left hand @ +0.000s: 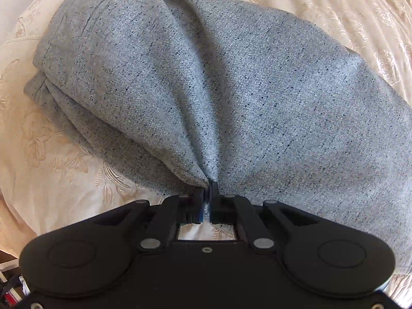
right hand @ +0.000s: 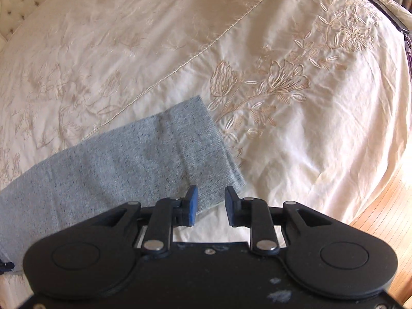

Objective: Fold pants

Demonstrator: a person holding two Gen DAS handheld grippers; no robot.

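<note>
A pair of grey pants (left hand: pixel 231 97) made of flecked woven fabric lies folded into a thick bundle on a cream bedspread (left hand: pixel 51 167) embroidered with tan flowers. In the left wrist view, the black left gripper (left hand: pixel 207 193) points down at the near edge of the bundle. Its blue-padded fingers (left hand: pixel 199 206) are pressed together, pinching a gathered ridge of the grey cloth, and creases fan out from that pinch across the fabric.

In the right wrist view, one flat end of the pants (right hand: pixel 144 159) stretches across the bedspread (right hand: pixel 283 141) from the lower left, ending in a straight hem. The black right gripper (right hand: pixel 209 200) hangs above the corner of that hem, its blue pads (right hand: pixel 191 208) spread apart with nothing between them. A strip of wooden floor (right hand: pixel 386 206) shows at the right edge.
</note>
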